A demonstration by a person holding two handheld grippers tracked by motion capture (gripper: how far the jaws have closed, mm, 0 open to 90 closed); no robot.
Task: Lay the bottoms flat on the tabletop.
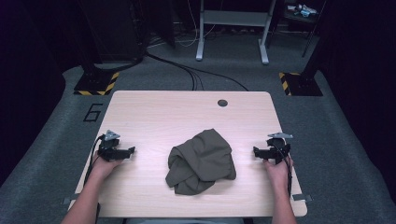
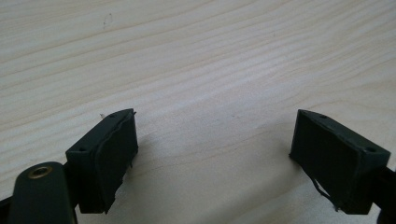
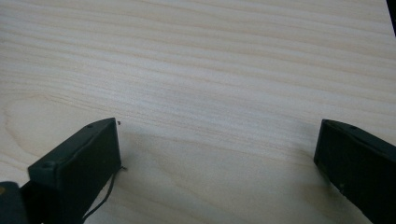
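**Crumpled cloth between two open grippers**

A dark olive cloth [image 1: 201,161] lay in a crumpled heap on the light wooden desk [image 1: 159,112]. It sat a little nearer to the person's edge of the desk than to the far edge, about midway between the two sides. Its folds were bunched most on the side toward the left gripper, and one rounded part rose toward the far edge.

The left gripper [image 1: 130,150] rested on the desk to the left of the cloth, well apart from it, and its jaws pointed toward the cloth. In the left gripper view the left gripper [image 2: 215,135] had its two black jaws standing wide apart, with only bare wood between them, so it held nothing.

The right gripper [image 1: 256,150] rested on the other side of the cloth, near it but not touching, and it also pointed toward the cloth. In the right gripper view the right gripper [image 3: 217,140] showed its jaws spread wide over bare wood, and it held nothing too.

A small round dark hole [image 1: 222,102] sat in the desk beyond the cloth, close to the far edge. Beyond the cloth and the desk, black cables [image 1: 187,72] ran over the grey floor [image 1: 355,154].
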